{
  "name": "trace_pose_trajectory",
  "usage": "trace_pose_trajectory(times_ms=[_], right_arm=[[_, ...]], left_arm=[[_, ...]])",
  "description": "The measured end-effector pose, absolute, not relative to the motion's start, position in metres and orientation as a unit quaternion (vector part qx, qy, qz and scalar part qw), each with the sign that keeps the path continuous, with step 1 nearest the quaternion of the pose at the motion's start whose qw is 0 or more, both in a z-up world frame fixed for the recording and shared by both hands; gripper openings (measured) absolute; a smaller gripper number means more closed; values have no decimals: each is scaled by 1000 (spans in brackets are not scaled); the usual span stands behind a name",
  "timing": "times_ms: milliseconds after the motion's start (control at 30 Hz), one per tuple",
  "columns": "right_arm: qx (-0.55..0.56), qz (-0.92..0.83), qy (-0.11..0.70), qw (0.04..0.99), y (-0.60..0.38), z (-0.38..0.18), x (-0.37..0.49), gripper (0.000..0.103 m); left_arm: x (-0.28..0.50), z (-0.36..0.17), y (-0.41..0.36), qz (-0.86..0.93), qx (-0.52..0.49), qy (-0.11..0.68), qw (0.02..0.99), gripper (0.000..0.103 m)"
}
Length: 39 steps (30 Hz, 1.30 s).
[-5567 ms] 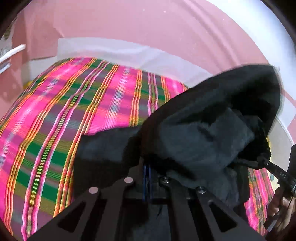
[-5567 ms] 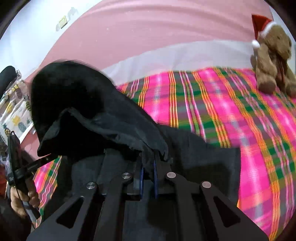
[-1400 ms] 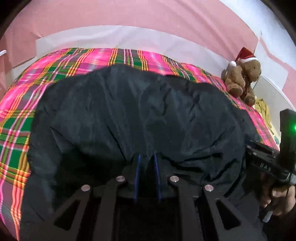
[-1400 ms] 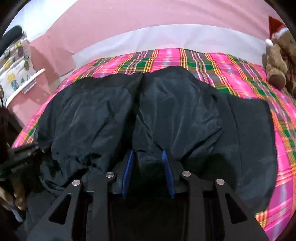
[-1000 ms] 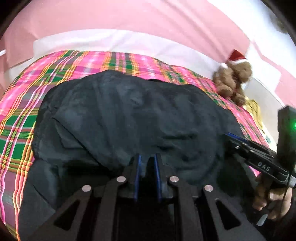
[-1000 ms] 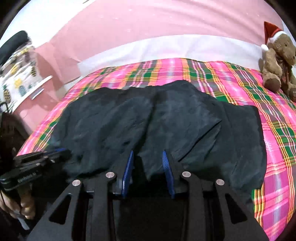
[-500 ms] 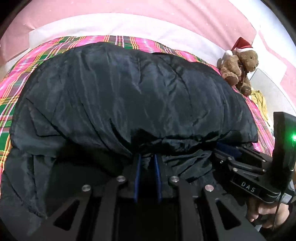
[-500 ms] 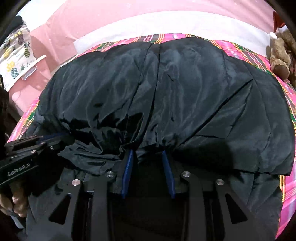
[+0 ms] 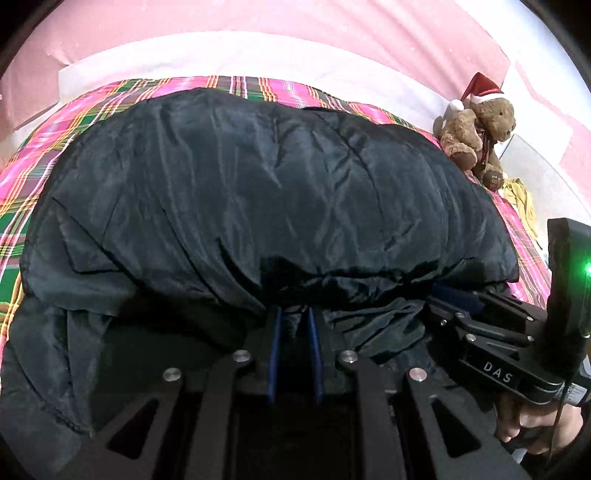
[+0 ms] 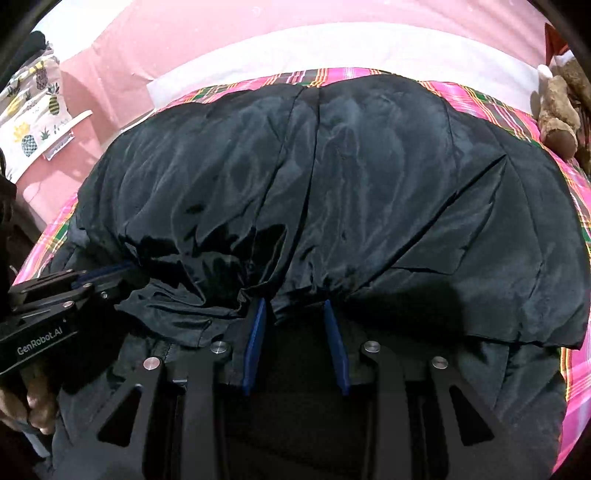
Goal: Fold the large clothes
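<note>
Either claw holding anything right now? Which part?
Both hold the black jacket. The left claw and right claw each pinch the gathered near edge of its folded-over layer, side by side on the plaid bedspread.

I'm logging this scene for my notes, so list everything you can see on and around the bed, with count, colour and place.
Jacket: one, black and shiny, spread puffed over most of the bed, near hem bunched at both grippers.
Bedspread: one, pink, green and yellow plaid, under the jacket.
White sheet: one strip, beyond the plaid, along the pink wall.
Teddy bear: one, brown with a red Santa hat, far right corner of the bed.
Pineapple-print cloth: one, white and yellow, left of the bed.
Left gripper: black with blue pads, pinching the hem.
Right gripper: same colours, hem between its pads.
Hand: grips the right gripper's handle.
</note>
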State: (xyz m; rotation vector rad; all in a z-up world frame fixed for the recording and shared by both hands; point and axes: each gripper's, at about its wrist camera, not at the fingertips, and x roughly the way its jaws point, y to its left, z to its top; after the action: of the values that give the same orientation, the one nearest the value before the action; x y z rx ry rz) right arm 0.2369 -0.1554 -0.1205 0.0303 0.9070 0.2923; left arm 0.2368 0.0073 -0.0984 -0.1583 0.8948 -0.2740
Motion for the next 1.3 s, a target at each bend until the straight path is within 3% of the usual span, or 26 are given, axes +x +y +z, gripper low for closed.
trace_pose_trajectory(times_ms=[167, 433, 667, 1000, 1300], right_arm=[[26, 129, 422, 897, -169, -90, 208, 43], [26, 125, 389, 912, -193, -50, 123, 43], [27, 117, 385, 915, -202, -49, 51, 44], [47, 96, 394, 913, -226, -63, 4, 59], [92, 44, 397, 912, -271, -74, -3, 65]], left_arm=[[221, -77, 7, -128, -63, 417, 898, 17], [150, -44, 24, -113, -59, 406, 905, 27], [80, -40, 46, -92, -81, 401, 908, 28], [14, -46, 62, -59, -94, 396, 912, 28], [1, -46, 97, -15, -92, 379, 921, 49]])
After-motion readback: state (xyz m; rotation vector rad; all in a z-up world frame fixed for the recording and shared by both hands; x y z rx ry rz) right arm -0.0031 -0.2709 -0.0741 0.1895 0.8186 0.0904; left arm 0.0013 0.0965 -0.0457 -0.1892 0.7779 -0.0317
